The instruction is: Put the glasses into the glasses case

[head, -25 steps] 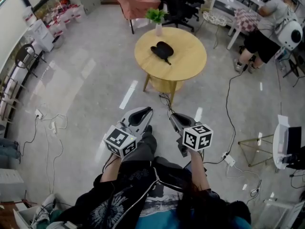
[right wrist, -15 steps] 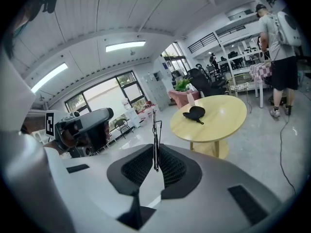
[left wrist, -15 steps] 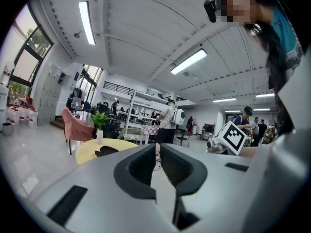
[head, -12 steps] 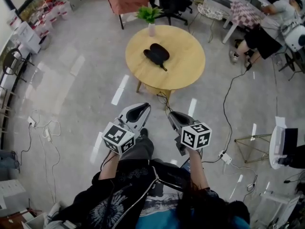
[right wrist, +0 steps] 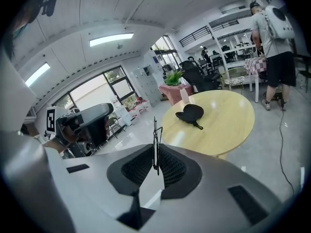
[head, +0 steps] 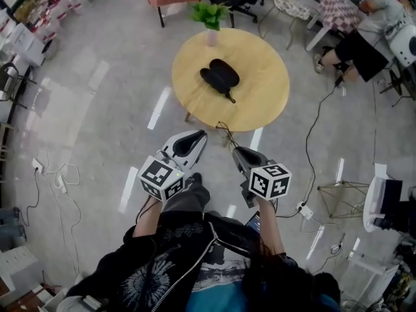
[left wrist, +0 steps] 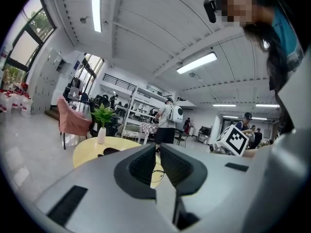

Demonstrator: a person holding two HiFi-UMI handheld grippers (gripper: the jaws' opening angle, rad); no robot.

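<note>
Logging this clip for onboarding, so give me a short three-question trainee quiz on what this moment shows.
1. True or false: the glasses case on the round table lies open.
2. What does the right hand-held gripper clamp? A) the glasses B) a cup C) nothing
3. In the head view, what stands at the table's far edge?
Key: 1 true. 2 A: the thin frame stands between the closed jaws. 3 the potted plant.
</note>
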